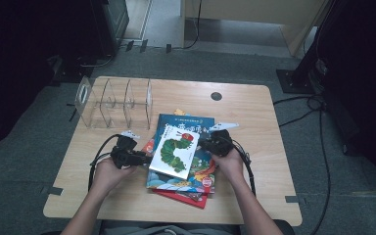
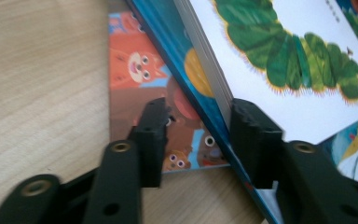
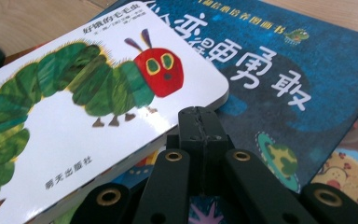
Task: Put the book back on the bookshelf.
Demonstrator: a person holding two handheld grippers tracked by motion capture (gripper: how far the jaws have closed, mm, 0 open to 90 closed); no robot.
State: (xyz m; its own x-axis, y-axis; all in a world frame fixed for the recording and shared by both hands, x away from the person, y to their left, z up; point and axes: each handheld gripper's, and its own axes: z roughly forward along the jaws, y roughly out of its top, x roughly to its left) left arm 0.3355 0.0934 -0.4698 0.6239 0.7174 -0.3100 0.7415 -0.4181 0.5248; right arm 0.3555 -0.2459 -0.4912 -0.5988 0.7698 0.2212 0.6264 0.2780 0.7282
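A white board book with a green caterpillar (image 1: 174,152) (image 2: 298,56) (image 3: 74,102) lies tilted on top of a stack. Under it is a larger blue picture book (image 1: 183,121) (image 3: 279,84) (image 2: 161,28). At the bottom is an orange-red book with cartoon animals (image 2: 135,65) (image 1: 186,197). My left gripper (image 1: 147,157) (image 2: 200,116) is open at the white book's left edge; one jaw stands against its corner and the gap is over the lower books. My right gripper (image 1: 200,143) (image 3: 200,116) is shut, its tip against the white book's right edge, holding nothing.
A clear acrylic divider rack (image 1: 115,103) stands at the back left of the wooden table (image 1: 245,107). A dark round hole (image 1: 216,96) sits near the table's far edge. Cables trail from both grippers towards the person.
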